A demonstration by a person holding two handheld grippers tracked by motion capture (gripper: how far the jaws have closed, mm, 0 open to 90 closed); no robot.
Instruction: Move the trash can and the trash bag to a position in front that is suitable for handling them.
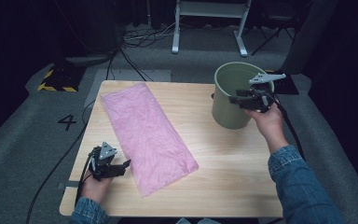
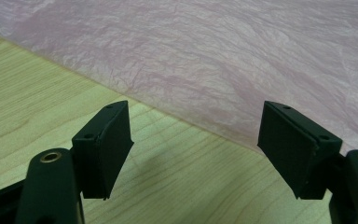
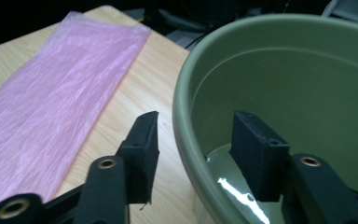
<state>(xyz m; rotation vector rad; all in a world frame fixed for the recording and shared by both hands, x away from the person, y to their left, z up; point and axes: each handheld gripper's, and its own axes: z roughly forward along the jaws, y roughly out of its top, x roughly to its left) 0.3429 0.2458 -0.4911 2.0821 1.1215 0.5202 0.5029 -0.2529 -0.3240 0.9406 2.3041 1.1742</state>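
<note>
A pink plastic bag (image 1: 147, 133) lies flat and crinkled across the left half of the wooden table (image 1: 223, 158). My left gripper (image 1: 123, 167) rests low beside the bag's near left edge. It is open, with bare wood and the bag's border (image 2: 223, 56) ahead of its jaws (image 2: 196, 135). At the right stands an olive-green bucket (image 1: 230, 109), upright. My right gripper (image 1: 235, 99) straddles the bucket's rim (image 3: 186, 116), one jaw outside and one inside the wall. It is open (image 3: 196, 135), its pads apart from the wall. The bag (image 3: 56, 102) lies beyond to the left.
Behind the table, grey carpet carries black cables (image 1: 135, 39) and the white legs of a frame (image 1: 209, 28). A yellow-and-black striped block (image 1: 56, 80) and a floor mark "4" (image 1: 67, 122) lie at the left. The table's front edge runs near my forearms.
</note>
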